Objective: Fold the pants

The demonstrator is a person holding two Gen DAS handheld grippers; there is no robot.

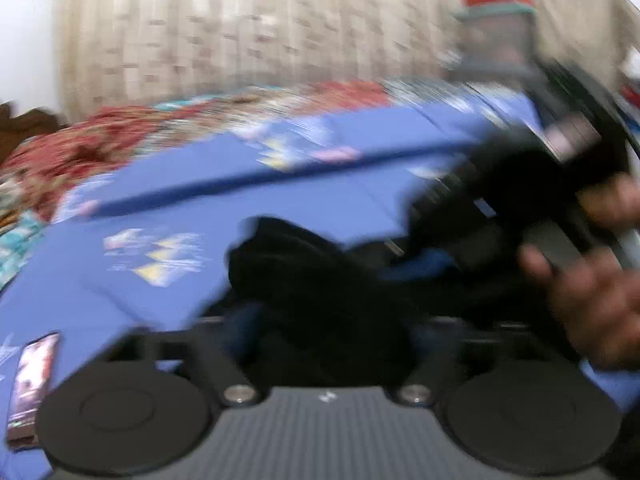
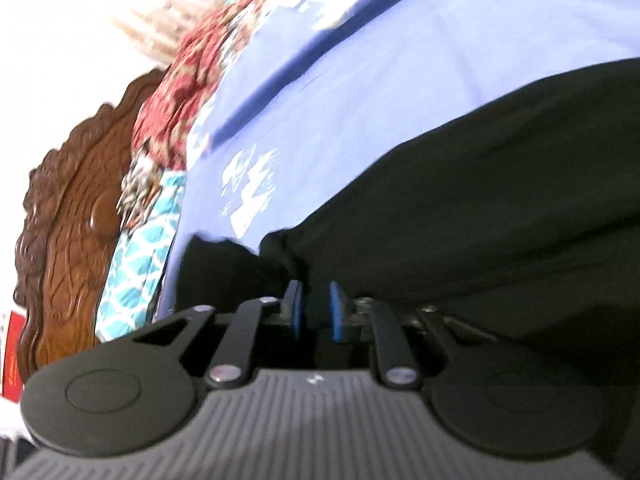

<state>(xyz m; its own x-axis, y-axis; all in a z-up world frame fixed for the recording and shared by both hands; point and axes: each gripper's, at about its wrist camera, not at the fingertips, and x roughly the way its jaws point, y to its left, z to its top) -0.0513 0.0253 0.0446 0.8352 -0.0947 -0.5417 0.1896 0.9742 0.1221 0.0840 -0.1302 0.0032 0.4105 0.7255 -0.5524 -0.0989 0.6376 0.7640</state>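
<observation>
Black fabric pants (image 2: 480,184) sprawl across a blue printed bedsheet (image 2: 360,80), w/ a red floral quilt (image 1: 80,148), carved brown wooden headboard (image 2: 76,216) & pale patterned curtain (image 1: 240,32) beyond. Right gripper (image 2: 314,308): blue pads nearly closed, pinching cloth. Left gripper (image 1: 324,336): blurred, cloth bunched between jaws, grip can't tell.

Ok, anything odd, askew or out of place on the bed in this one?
A phone-like object lies on the blue sheet near its left edge, unrelated to folding. The black pants are bunched, not flat. Heavy motion blur hides finer detail.
</observation>
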